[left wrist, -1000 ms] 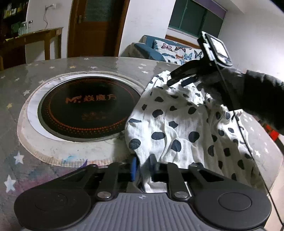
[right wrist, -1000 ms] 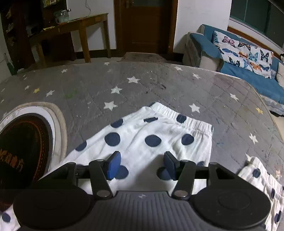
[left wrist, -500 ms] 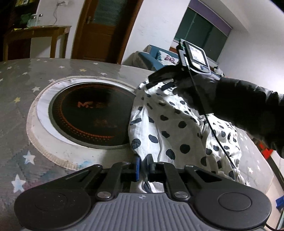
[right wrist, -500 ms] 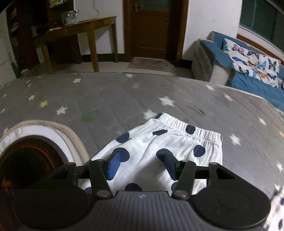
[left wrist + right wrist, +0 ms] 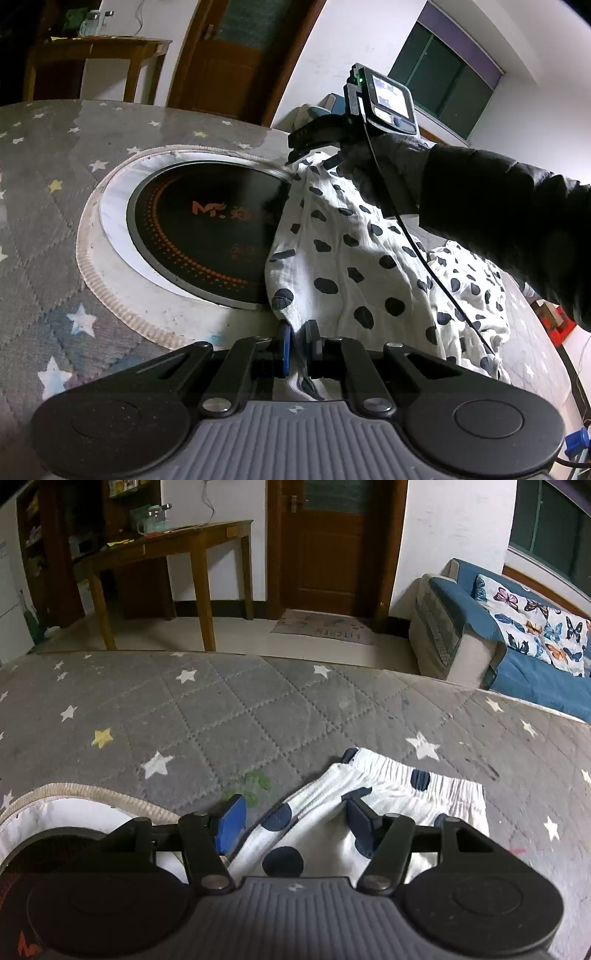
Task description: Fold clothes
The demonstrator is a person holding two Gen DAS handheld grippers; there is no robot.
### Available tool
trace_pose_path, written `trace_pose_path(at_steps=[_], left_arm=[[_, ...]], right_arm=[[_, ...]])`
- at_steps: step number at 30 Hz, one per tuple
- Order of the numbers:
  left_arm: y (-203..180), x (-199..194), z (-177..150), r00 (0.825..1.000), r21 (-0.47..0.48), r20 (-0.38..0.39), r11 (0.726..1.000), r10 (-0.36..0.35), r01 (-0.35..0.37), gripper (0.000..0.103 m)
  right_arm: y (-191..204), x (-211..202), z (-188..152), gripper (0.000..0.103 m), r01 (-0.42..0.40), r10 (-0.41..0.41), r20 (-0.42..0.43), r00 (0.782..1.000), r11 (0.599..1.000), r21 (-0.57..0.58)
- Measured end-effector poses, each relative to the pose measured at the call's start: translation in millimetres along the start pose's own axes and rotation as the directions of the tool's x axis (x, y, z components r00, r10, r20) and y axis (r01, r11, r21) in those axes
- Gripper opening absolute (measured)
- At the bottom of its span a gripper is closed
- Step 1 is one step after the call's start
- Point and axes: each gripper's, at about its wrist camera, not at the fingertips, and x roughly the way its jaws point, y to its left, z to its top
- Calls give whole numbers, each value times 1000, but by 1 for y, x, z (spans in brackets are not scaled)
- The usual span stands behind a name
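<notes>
White pants with dark polka dots (image 5: 351, 258) lie on the grey star-quilted table cover (image 5: 258, 709), beside and partly over the round cooktop. My left gripper (image 5: 298, 343) is shut on the garment's near edge. A gloved hand in a black sleeve holds my right gripper (image 5: 295, 151) over the far end of the cloth. In the right wrist view the right gripper (image 5: 295, 810) hovers near the elastic waistband (image 5: 406, 775). Its jaws are opening, with the garment's left edge lying loose between them and neither pad pressing on it.
A black round induction cooktop (image 5: 207, 229) with a white ring is set into the table, left of the garment. Beyond the table's far edge stand a wooden side table (image 5: 166, 542), a brown door (image 5: 332, 535) and a blue sofa (image 5: 517, 635).
The right gripper has slid leftward along the garment toward the waistband's left corner and its jaws have widened. The left jaws have closed fully on the near edge, and that hand has rolled slightly.
</notes>
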Motion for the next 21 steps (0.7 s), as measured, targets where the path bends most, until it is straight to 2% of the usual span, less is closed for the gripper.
trace_pose_path(at_steps=[11, 15, 17, 20, 21], left_arm=[[1, -3, -1, 1000, -11, 0, 1000, -4, 4, 10], [1, -3, 0, 1000, -10, 0, 1000, -3, 3, 11], [2, -3, 0, 1000, -11, 0, 1000, -2, 2, 11], [3, -2, 1, 1000, -16, 0, 1000, 3, -3, 12], [3, -2, 1, 1000, -17, -1, 1000, 5, -5, 12]], right_arm=[[-13, -30, -3, 61, -28, 28, -21, 999, 1000, 3], [-13, -25, -11, 51, -33, 33, -61, 998, 999, 6], [-12, -22, -15, 50, -39, 40, -59, 997, 999, 19], [-8, -19, -12, 37, -47, 47, -44, 998, 999, 17], [-6, -18, -10, 36, -48, 49, -41, 998, 999, 17]])
